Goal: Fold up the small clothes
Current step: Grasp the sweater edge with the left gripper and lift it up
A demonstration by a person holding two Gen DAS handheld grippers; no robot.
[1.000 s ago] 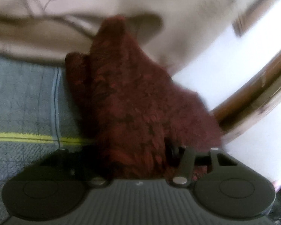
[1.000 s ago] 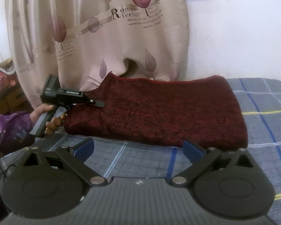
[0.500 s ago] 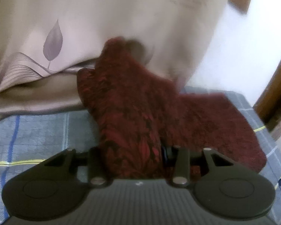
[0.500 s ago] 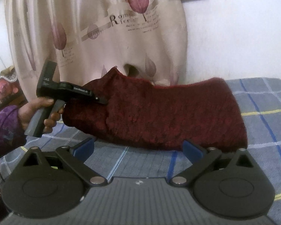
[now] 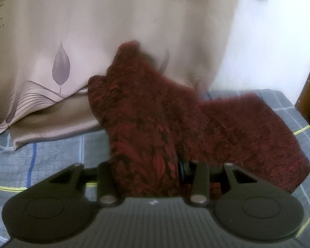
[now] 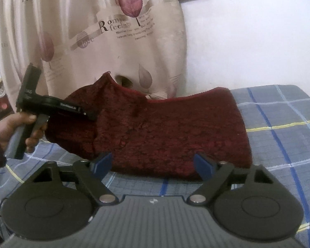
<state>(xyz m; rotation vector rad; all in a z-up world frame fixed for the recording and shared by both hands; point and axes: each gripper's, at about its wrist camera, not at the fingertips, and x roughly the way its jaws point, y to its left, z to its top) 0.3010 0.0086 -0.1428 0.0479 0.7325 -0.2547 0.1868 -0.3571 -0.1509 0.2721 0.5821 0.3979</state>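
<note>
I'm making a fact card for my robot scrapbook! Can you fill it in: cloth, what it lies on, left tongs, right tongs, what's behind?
cloth: dark red fuzzy garment, one end lifted
lies on: blue-grey checked cover
left tongs: shut on the raised end
right tongs: jaws closing at the near edge, pads not yet pressing it
behind: beige leaf-print curtain, white wall

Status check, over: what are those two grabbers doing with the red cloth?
Left gripper clamped on dark red cloth, end lifted. Right gripper closing, nothing gripped. Curtain close behind.
</note>
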